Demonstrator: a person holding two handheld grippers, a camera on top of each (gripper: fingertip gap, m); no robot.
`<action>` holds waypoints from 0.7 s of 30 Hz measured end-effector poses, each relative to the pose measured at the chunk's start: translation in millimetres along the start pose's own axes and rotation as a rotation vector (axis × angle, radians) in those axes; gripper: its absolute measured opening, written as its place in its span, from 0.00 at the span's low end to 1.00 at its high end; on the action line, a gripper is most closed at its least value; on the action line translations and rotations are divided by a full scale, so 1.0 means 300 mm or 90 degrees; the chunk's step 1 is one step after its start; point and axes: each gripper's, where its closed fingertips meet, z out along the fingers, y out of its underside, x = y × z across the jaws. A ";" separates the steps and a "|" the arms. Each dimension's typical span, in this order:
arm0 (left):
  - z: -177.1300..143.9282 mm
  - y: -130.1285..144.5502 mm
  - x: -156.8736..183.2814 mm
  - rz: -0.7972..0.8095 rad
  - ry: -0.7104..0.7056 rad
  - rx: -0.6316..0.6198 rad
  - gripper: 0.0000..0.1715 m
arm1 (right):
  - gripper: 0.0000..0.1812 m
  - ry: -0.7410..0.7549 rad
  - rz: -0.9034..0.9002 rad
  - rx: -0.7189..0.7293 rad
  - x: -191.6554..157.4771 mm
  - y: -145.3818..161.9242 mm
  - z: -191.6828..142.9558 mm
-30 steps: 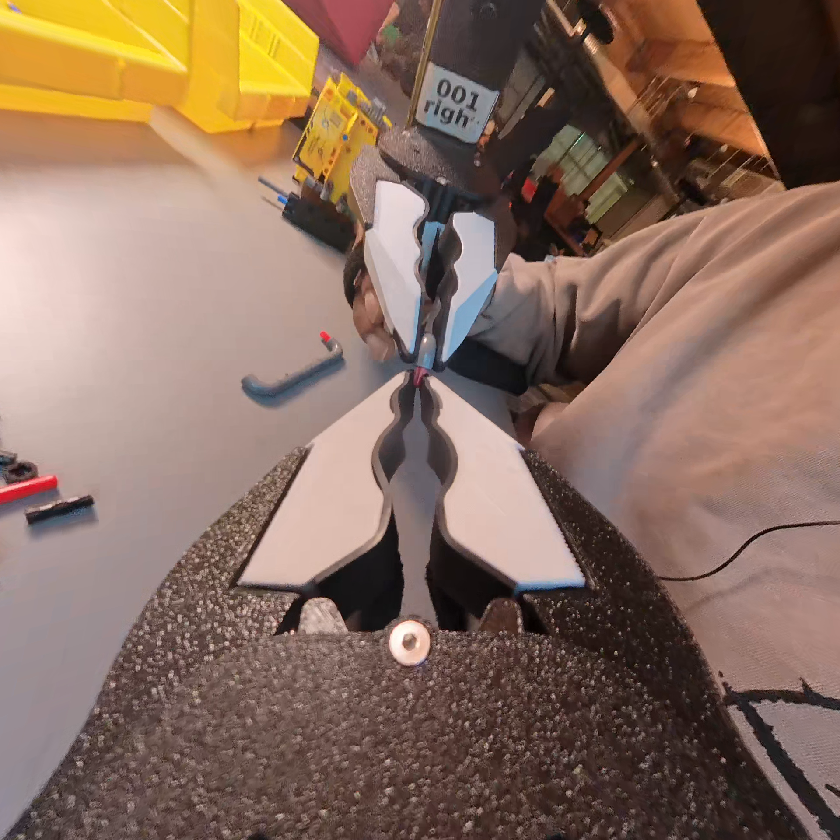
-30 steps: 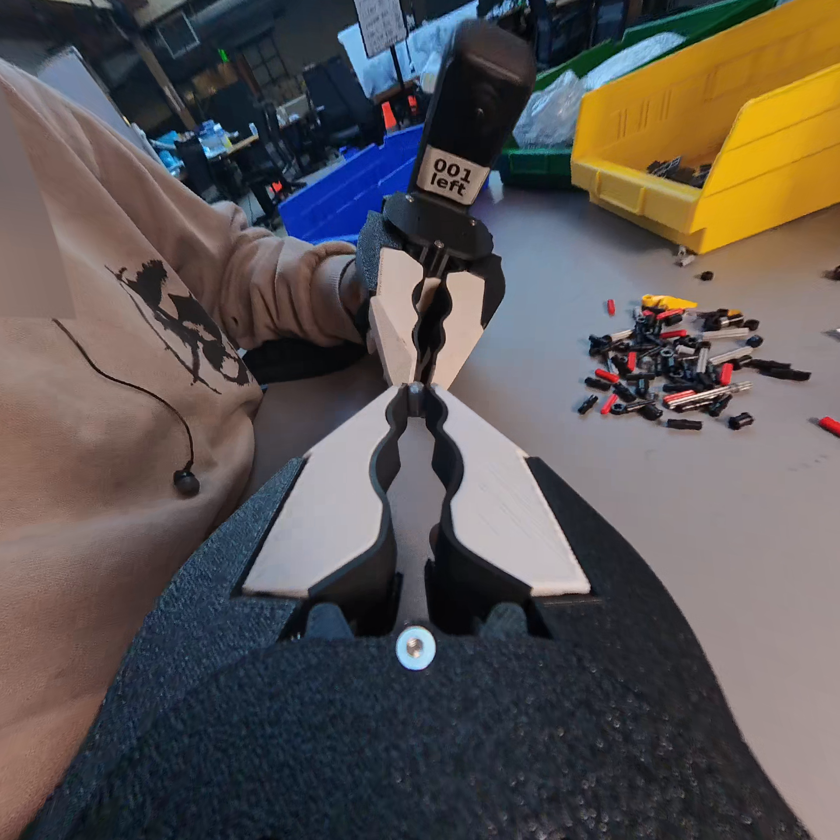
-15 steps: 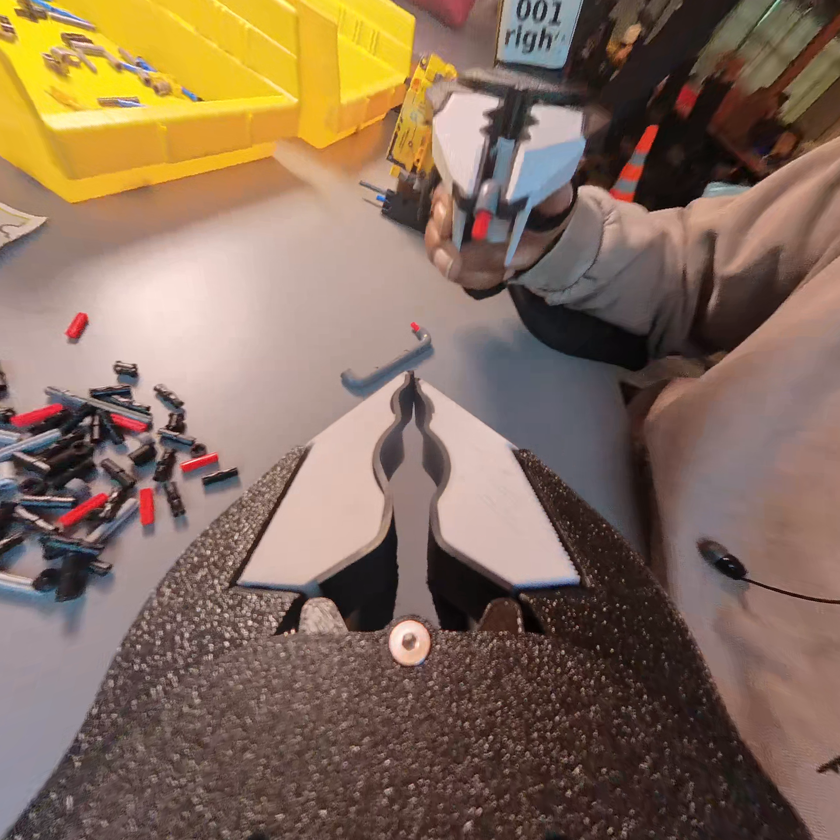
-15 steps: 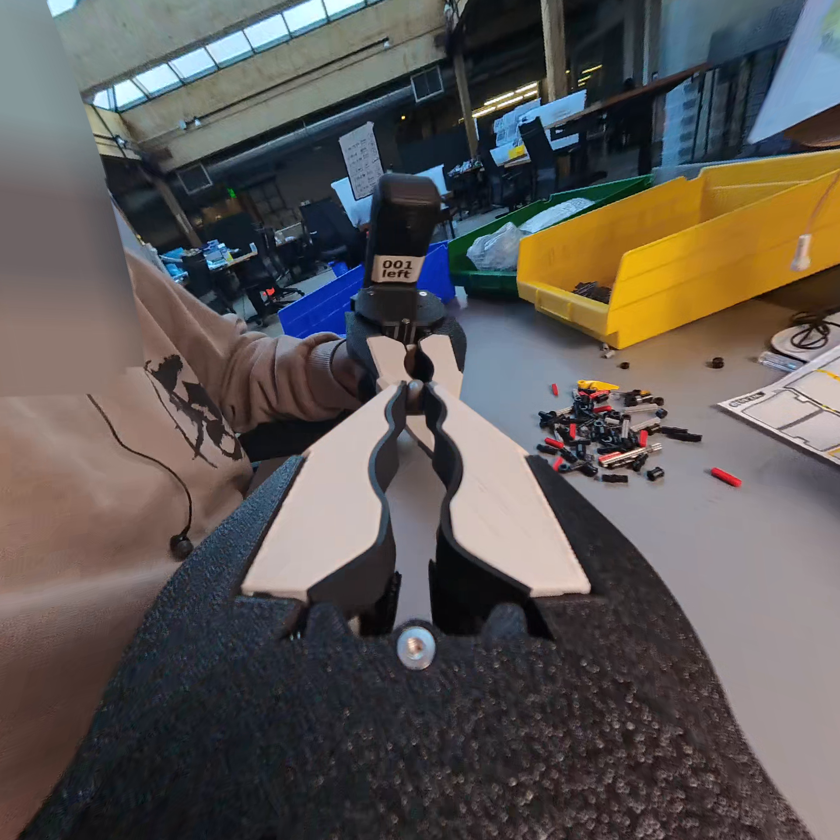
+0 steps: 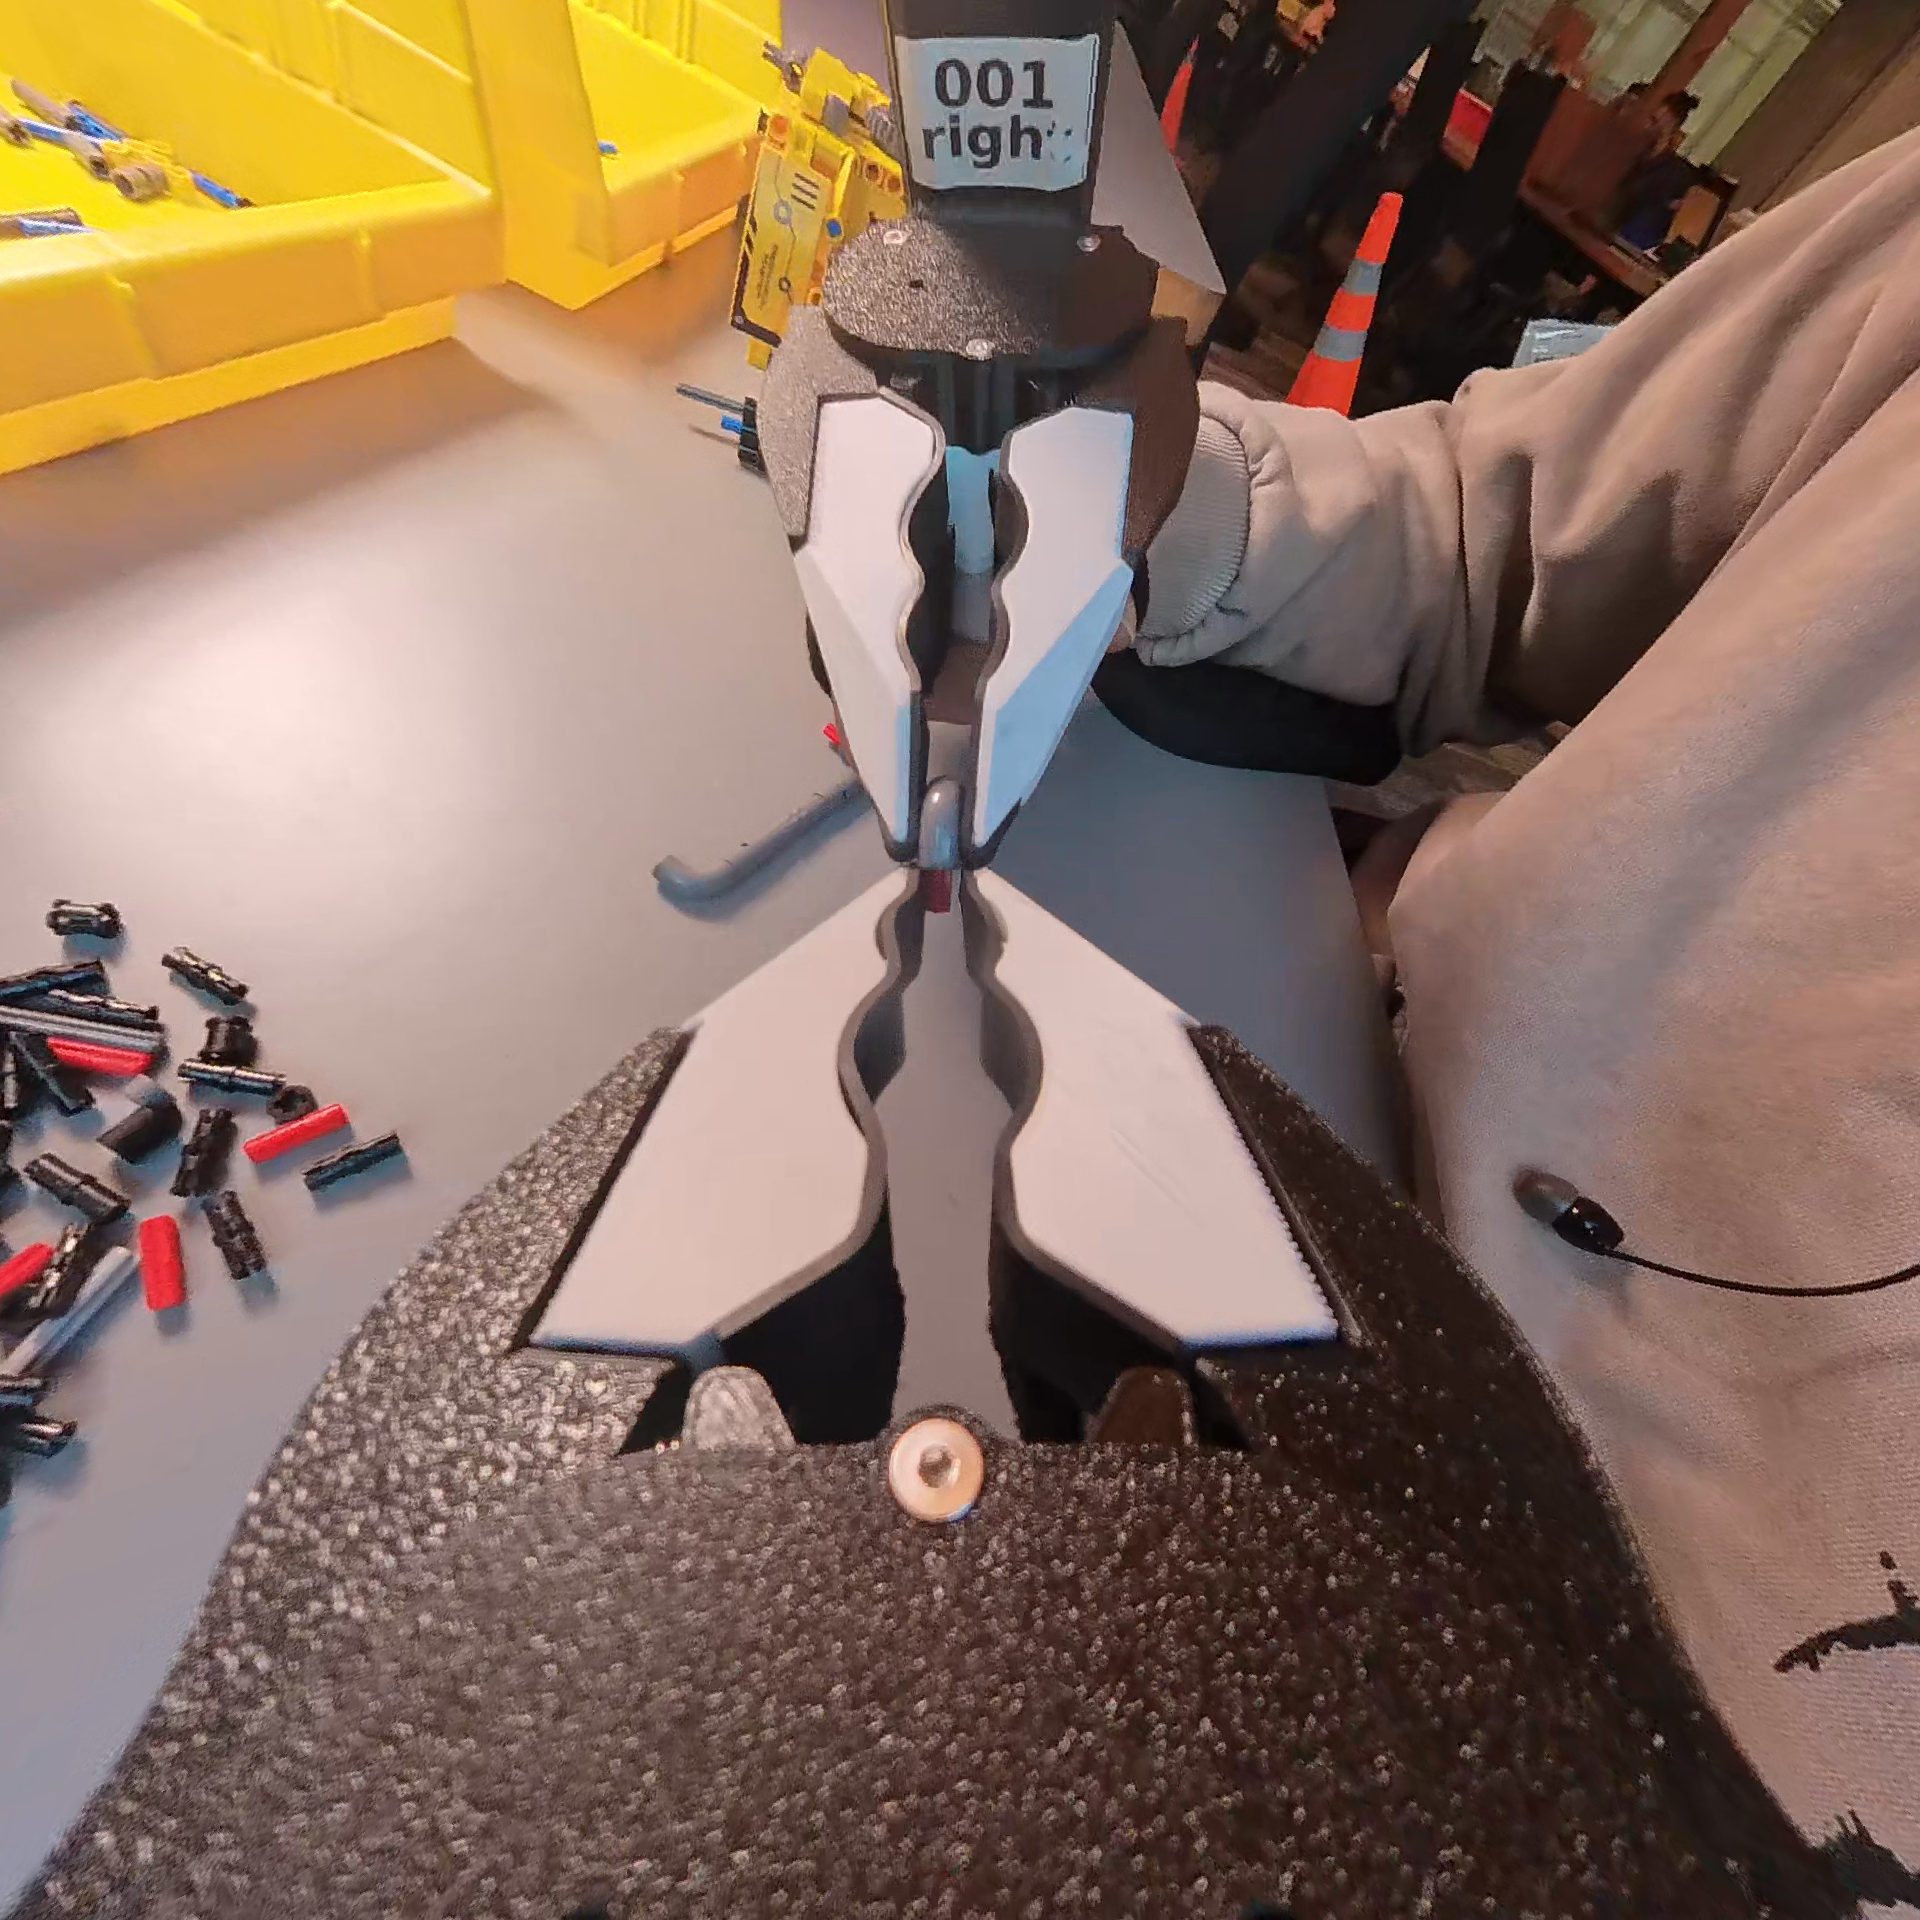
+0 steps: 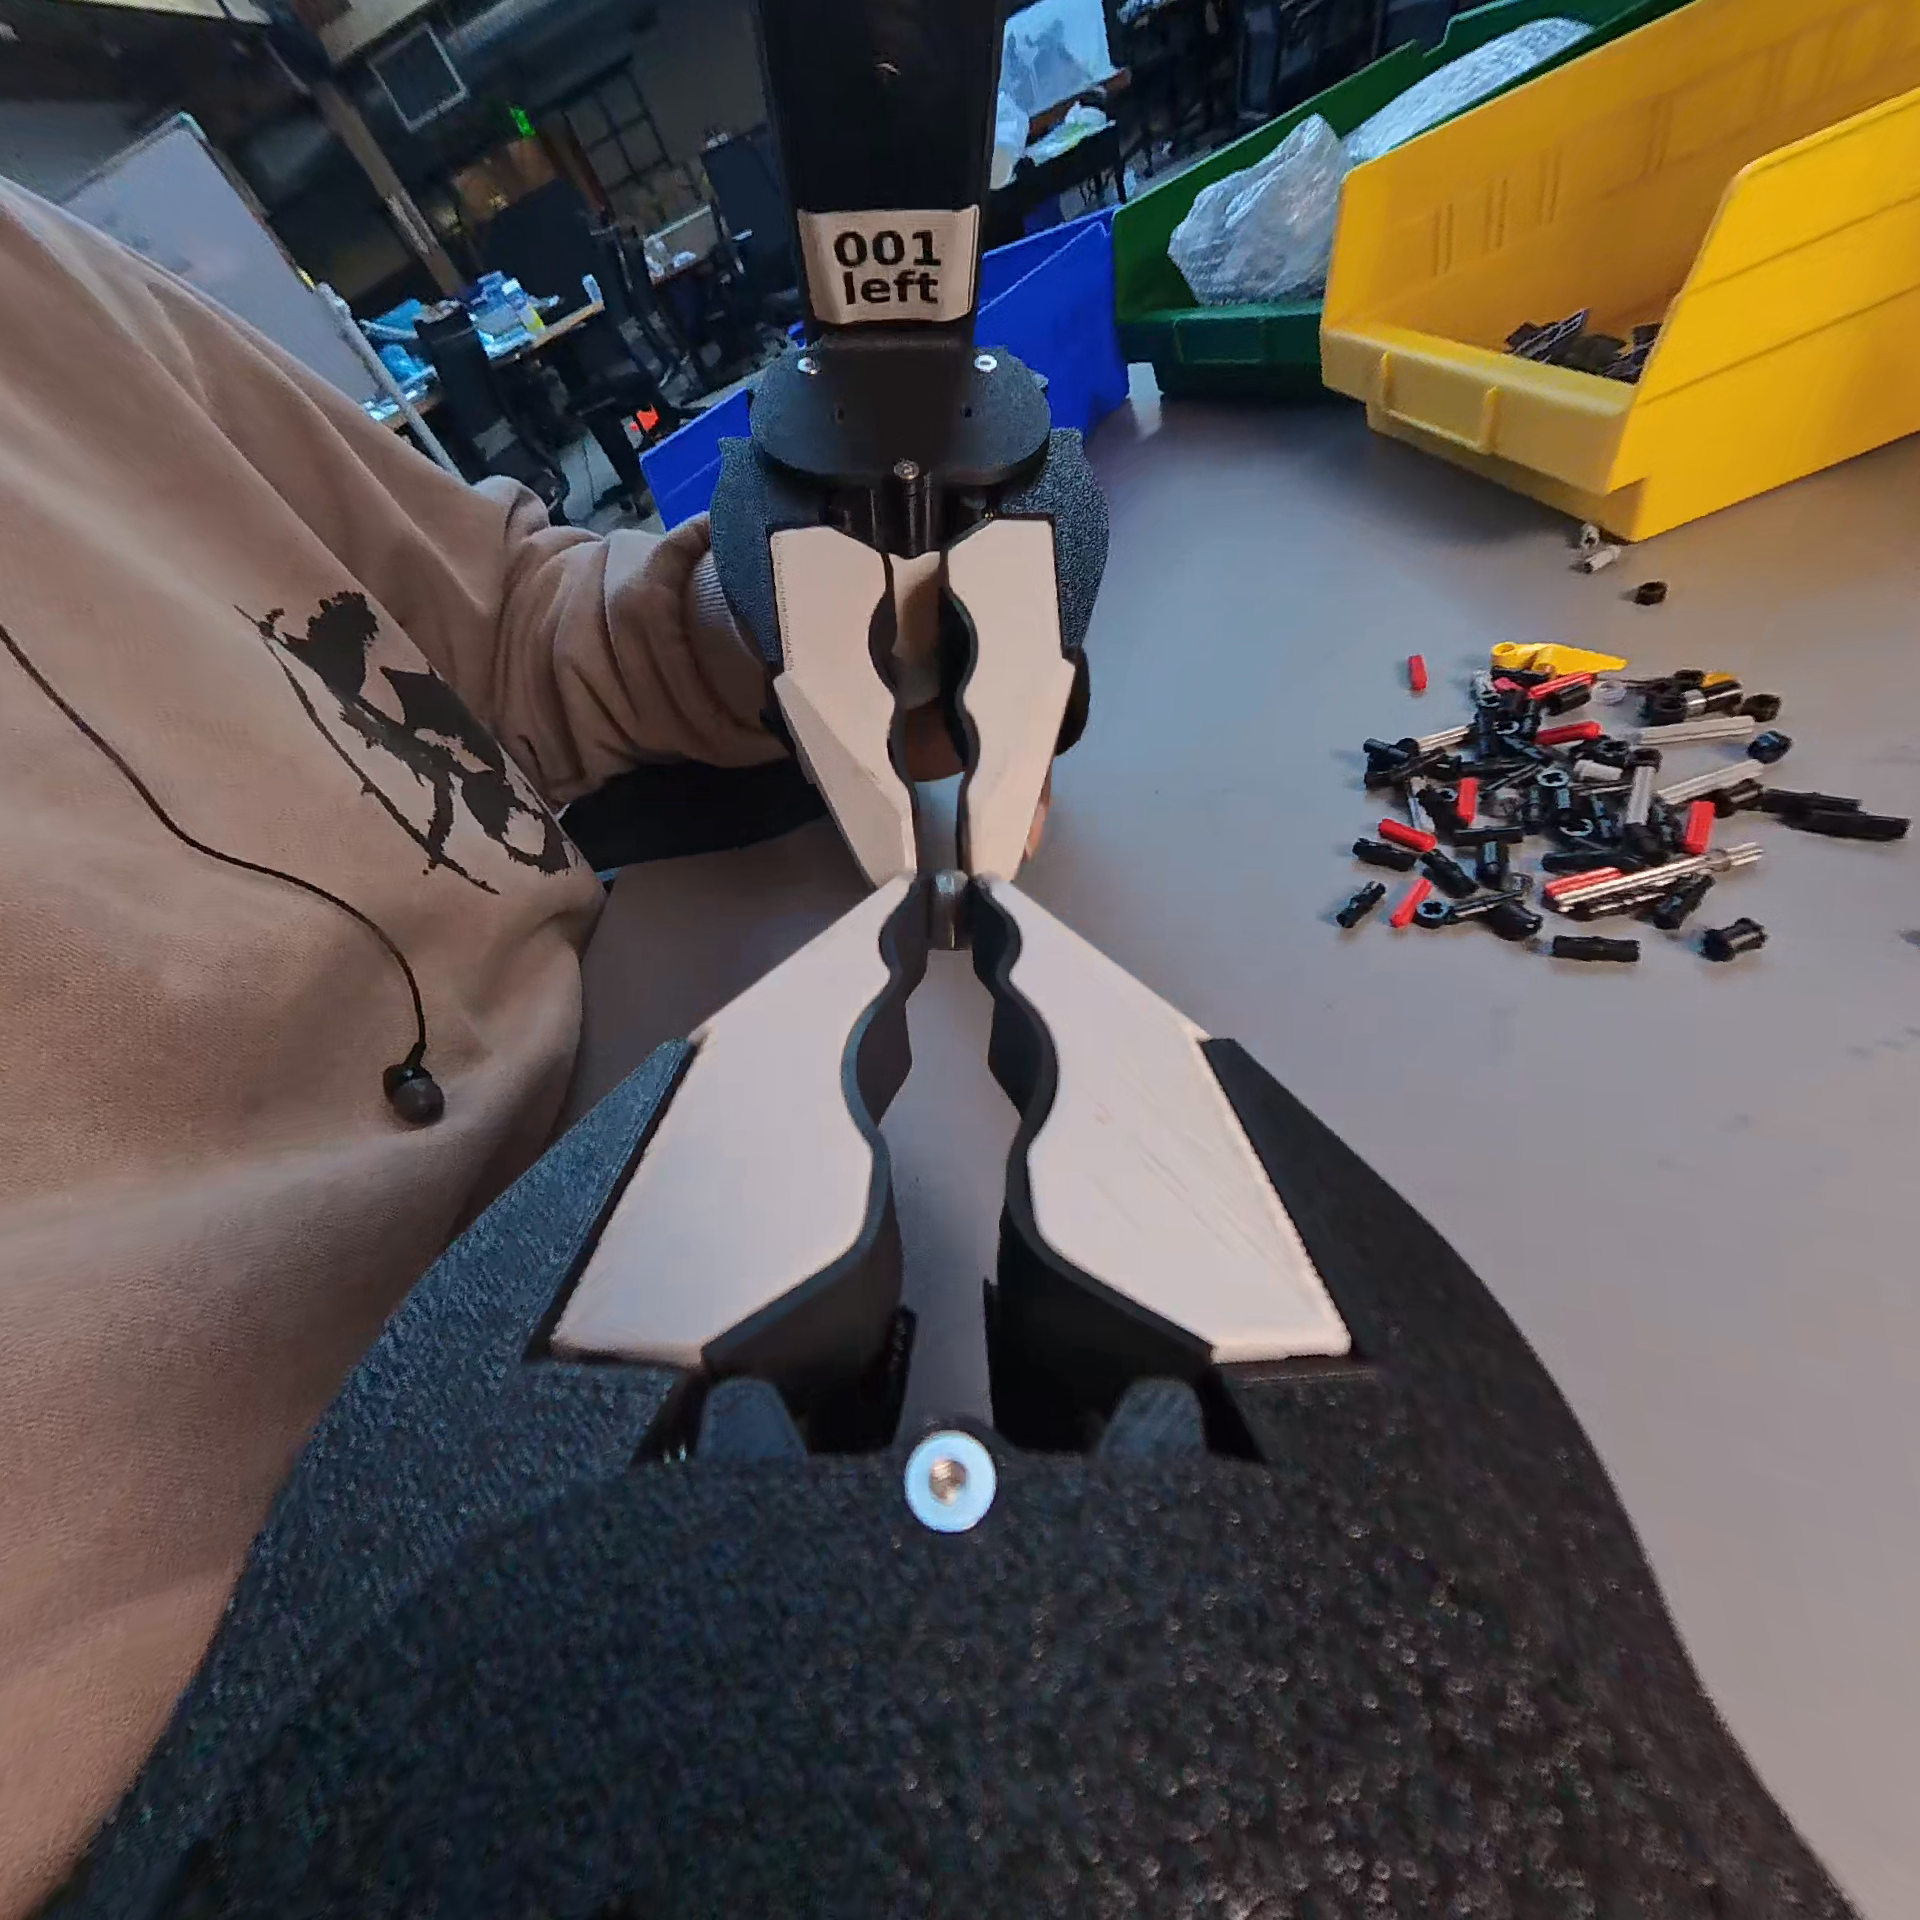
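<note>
My two grippers meet tip to tip above the grey table (image 5: 416,675). In the left wrist view my left gripper (image 5: 938,896) is shut on a small red pin (image 5: 938,890). The pin sticks out of a short grey piece (image 5: 943,823) pinched in the right gripper (image 5: 941,854), which points down toward me. In the right wrist view my right gripper (image 6: 945,896) is shut on that grey piece (image 6: 945,914), and the left gripper (image 6: 940,868) faces it. The red pin is hidden there.
A grey L-shaped beam (image 5: 748,852) lies on the table under the tips. A pile of small black, red and grey parts (image 5: 114,1132) (image 6: 1579,810) lies beside them. Yellow bins (image 5: 260,260) (image 6: 1662,312), a green bin (image 6: 1226,312) and a blue bin (image 6: 1049,312) stand behind. The person's beige sleeve (image 5: 1558,520) is close.
A second ago the grippers were tip to tip. Half a second ago they were apart, the right holding the grey piece with its red pin. Now they meet again, the left closed on the pin.
</note>
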 end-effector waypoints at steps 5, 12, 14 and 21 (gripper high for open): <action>0.016 0.042 0.041 -0.022 0.049 -0.032 0.02 | 0.03 -0.043 0.014 -0.055 -0.037 0.044 0.007; -0.019 -0.092 0.072 0.140 -0.083 0.052 0.02 | 0.02 -0.154 0.174 0.110 -0.070 -0.085 -0.048; -0.044 -0.130 0.075 0.105 -0.061 0.098 0.02 | 0.02 -0.158 0.186 0.154 -0.069 -0.126 -0.052; -0.262 -0.160 -0.056 -0.076 -0.032 0.267 0.00 | 0.02 -0.002 0.101 0.338 0.034 -0.276 -0.313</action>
